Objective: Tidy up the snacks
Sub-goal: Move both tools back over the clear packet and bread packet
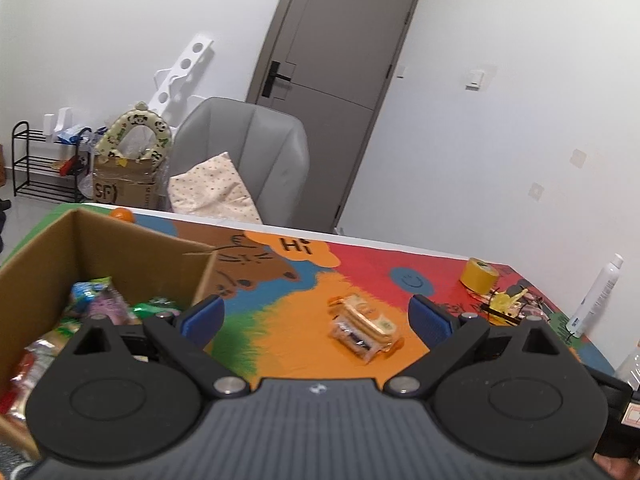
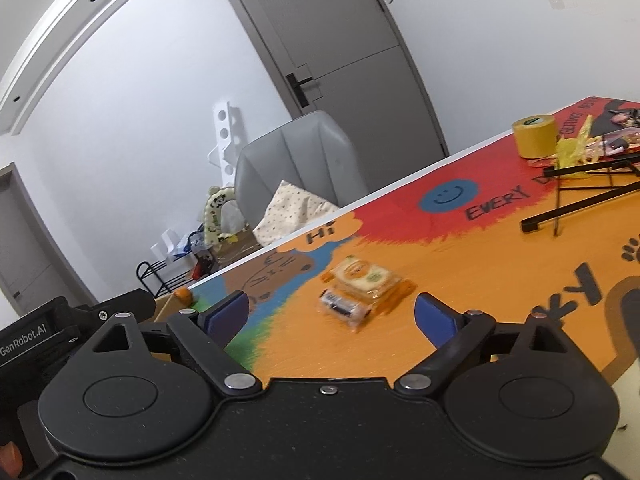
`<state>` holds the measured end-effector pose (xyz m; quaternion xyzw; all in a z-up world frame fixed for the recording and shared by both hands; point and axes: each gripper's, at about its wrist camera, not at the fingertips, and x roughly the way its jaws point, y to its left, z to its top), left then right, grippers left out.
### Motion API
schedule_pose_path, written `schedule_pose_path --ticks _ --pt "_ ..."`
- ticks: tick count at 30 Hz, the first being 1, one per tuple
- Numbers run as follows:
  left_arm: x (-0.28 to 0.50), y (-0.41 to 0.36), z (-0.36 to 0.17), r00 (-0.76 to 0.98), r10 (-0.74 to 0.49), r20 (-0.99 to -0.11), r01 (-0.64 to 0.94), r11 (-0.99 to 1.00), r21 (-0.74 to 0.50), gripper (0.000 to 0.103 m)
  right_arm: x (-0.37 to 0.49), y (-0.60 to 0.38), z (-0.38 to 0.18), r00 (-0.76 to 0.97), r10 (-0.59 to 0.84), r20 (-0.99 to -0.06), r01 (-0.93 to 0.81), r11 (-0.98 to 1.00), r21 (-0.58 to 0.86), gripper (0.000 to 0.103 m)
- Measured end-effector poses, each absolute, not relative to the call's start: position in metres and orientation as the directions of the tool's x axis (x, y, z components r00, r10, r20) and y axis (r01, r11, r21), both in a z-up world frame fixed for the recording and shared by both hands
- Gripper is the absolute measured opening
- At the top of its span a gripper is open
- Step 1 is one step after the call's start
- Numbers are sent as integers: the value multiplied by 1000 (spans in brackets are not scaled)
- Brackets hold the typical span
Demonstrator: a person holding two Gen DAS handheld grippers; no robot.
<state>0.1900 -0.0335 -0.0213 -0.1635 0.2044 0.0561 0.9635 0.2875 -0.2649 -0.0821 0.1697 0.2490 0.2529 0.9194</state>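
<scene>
In the left wrist view, the left gripper (image 1: 316, 316) is seen with jaws spread and empty, beside the cardboard box (image 1: 140, 248) of snacks. In the right wrist view, the right gripper (image 2: 330, 312) is seen with jaws spread, and the snack pack (image 2: 360, 290) lies on the table (image 2: 460, 280) just ahead. The slippery wrapper could be pushed away if the jaws are closed too early.

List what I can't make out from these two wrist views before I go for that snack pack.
- Snack pack label: motion-blurred in the right view, too small in the left.
- Cardboard box contents: the left tongs body covers most packets.
- White bottle: base hidden behind clutter near the left view's edge.
</scene>
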Motion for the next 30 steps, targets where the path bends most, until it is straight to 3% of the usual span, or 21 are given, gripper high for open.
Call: schedule_pose_path --ticks 22,30 --pt "273 -35 -22 889 44 -457 -205 929 -308 98 357 -262 -62 756 535 -377 -397 833 384 92" --pt "311 -32 -40 866 29 -500 -243 897 -369 98 394 -254 -68 752 518 -408 -387 847 364 89"
